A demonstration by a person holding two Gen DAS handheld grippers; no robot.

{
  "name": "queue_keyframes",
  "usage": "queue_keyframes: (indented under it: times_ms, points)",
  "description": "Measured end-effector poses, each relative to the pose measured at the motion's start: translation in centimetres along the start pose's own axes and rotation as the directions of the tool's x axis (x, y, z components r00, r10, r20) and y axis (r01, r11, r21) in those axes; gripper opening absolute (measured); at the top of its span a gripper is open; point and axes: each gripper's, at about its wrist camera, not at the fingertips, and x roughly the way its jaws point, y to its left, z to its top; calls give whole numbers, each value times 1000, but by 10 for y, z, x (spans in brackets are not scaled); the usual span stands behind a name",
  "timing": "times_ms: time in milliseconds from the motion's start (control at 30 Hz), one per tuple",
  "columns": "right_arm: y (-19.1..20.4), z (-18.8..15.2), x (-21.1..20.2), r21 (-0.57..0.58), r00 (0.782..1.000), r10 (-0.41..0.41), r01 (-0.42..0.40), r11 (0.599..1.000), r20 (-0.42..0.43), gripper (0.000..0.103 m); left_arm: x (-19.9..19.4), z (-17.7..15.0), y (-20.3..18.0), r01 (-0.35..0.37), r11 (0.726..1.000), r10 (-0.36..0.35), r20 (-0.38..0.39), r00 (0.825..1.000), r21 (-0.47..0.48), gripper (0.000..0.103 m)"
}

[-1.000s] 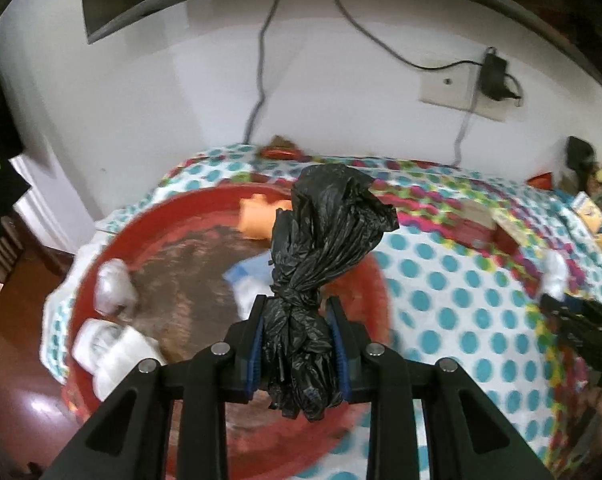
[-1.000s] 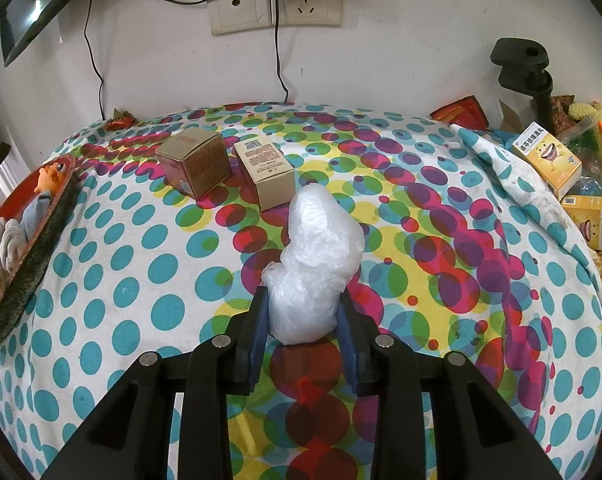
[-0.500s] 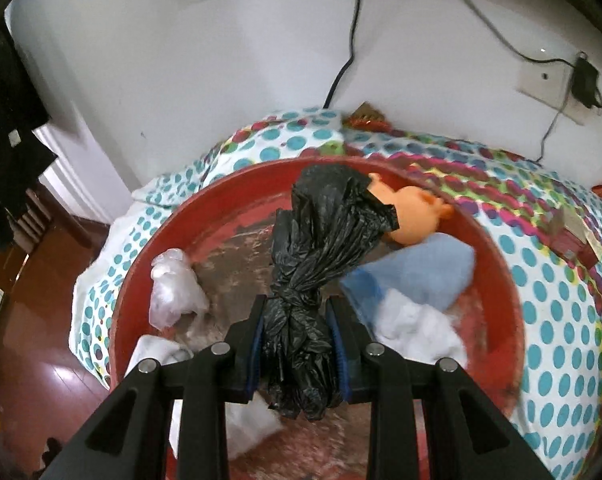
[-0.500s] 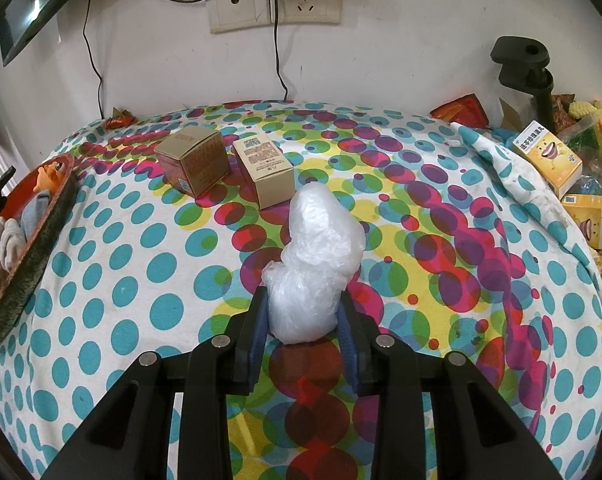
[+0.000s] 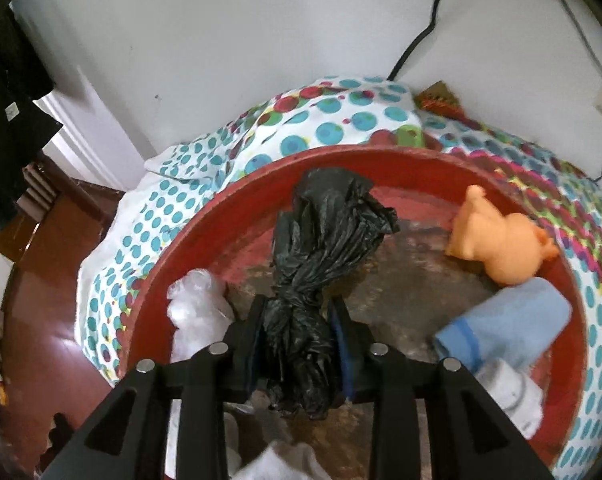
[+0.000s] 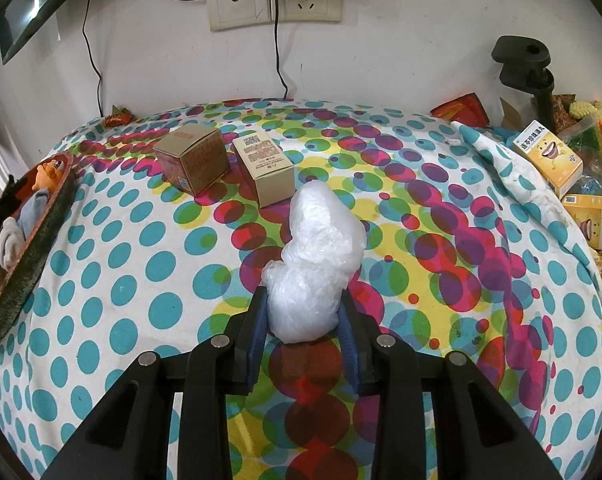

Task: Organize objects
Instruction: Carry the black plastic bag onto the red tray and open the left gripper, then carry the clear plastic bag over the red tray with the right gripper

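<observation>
Black plastic bag (image 5: pixel 317 264), crumpled, sits clamped in the left gripper (image 5: pixel 301 344) jaws above the red basin (image 5: pixel 229 216), which holds an orange toy (image 5: pixel 497 240) and blue cloth (image 5: pixel 509 328). The right gripper (image 6: pixel 303 336) jaws clamp a white plastic bag (image 6: pixel 317 264) over the polka-dot table (image 6: pixel 113 272), right of the basin.

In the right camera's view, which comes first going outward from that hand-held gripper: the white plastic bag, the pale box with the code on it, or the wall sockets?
1. White plastic bag: clamped between the fingers of the right hand-held gripper.
2. Pale box: just beyond the bag, slightly left, on the dotted cloth.
3. Wall sockets: farthest, up on the wall behind the table.
</observation>
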Motion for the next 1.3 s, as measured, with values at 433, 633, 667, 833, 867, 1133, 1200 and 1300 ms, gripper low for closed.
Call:
queue_keyframes:
  times_ms: [433, 633, 667, 833, 867, 1133, 1200, 1300]
  points:
    - [1, -1, 1, -3, 1000, -4, 4, 1000, -2, 33, -38, -10, 4, 15, 1000, -14, 80, 997, -4, 61]
    - [1, -1, 2, -8, 1000, -9, 9, 1000, -4, 33, -100, -60, -6, -21, 999, 14, 187, 982, 34, 61]
    - [1, -2, 2, -11, 1000, -12, 12, 1000, -4, 33, -110, -75, -11, -35, 998, 24, 196, 980, 53, 61]
    - [2, -2, 2, -26, 1000, -21, 21, 999, -8, 33, -139, -132, -27, -47, 996, 26, 242, 970, 82, 61]
    - [3, -2, 2, -25, 1000, -21, 21, 999, -8, 33, -143, -140, -28, -42, 996, 22, 245, 969, 79, 61]
    - [5, -1, 0, -41, 999, -40, 39, 998, -8, 33, -161, -168, -39, -19, 993, -11, 247, 969, 118, 61]
    - [6, -1, -1, -49, 999, -49, 49, 998, -7, 33, -161, -167, -35, 18, 994, -42, 223, 974, 112, 61]
    - [10, -1, -1, -66, 998, -67, 67, 996, -4, 33, -161, -165, -29, 29, 995, -50, 219, 974, 100, 61]
